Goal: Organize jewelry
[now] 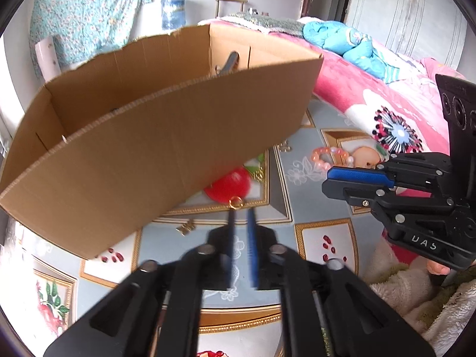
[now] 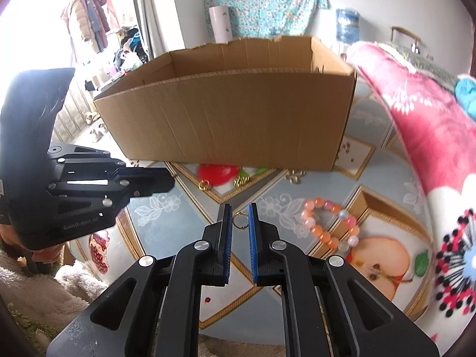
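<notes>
Pick-up step, judging by the setup: right gripper (image 2: pixel 240 209) is open w/ a gold ring (image 2: pixel 239 220) on the table between its tips, box (image 2: pixel 226 116) just beyond. Left gripper (image 1: pixel 241 211) is also open, tips near another ring (image 1: pixel 235 202), holding nothing. Next: close on the ring, lift it into the box.

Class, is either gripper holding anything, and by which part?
Cannot tell. A gold ring sits at the left gripper tips, another ring between the right gripper jaws; pinched or lying beyond is unclear.

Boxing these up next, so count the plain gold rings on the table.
2: a ring between the right tool's tips, a ring near the left tool. Other small gold pieces unclear.
</notes>
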Demonstrator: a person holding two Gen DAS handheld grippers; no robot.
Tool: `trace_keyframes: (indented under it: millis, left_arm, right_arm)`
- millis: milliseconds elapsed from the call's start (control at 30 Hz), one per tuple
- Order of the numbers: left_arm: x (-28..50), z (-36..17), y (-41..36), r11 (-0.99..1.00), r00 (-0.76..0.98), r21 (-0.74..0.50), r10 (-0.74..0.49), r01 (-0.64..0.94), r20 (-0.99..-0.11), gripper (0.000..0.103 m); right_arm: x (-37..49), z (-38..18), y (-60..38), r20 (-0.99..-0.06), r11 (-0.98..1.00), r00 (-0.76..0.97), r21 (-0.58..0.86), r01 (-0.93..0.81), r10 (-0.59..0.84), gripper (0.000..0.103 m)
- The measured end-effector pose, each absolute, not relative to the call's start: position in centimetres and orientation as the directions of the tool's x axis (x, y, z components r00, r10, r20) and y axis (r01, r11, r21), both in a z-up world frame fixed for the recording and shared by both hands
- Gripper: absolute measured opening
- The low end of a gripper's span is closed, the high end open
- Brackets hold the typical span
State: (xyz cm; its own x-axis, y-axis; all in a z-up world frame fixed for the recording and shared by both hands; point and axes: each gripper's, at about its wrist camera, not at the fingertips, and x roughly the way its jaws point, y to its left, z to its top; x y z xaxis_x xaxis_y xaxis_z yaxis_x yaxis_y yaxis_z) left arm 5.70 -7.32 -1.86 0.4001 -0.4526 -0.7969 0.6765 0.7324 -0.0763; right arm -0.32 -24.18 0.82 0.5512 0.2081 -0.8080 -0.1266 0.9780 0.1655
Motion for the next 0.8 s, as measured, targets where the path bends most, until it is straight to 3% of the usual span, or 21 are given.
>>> trace_keyframes:
  millis: [133, 600, 733, 800]
  left_arm:
    - [6.4, -2.7, -7.9, 0.729, 0.391, -0.077, -0.45, 0.68, -0.803, 0.021]
    - [8.2, -4.4, -9.8, 0.718, 0.398, -0.023, -0.412, 0.696, -0.82, 0.021]
    - [7.7, -4.5, -10.2, 0.711, 0.425, 0.021, -0.396, 0.703, -0.814, 0.012]
    - [7.8, -4.5, -10.1, 0.711, 0.429, 0.023, -0.397, 0.702, -0.811, 0.012]
  right_arm:
    - [0.0, 0.0, -24.0, -0.822, 0.975, 0.525, 0.183, -0.121, 0.22, 0.008]
    - [1.0, -0.9, -23.8, -0.825, 0.97, 0.512, 0.214, -0.113, 0.241, 0.008]
    - [0.8, -1.2, -24.4, -0.826, 0.97, 0.51, 0.216, -0.111, 0.242, 0.008]
    - [0.8, -1.1, -24.4, -0.825, 0.971, 0.512, 0.211, -0.11, 0.237, 0.008]
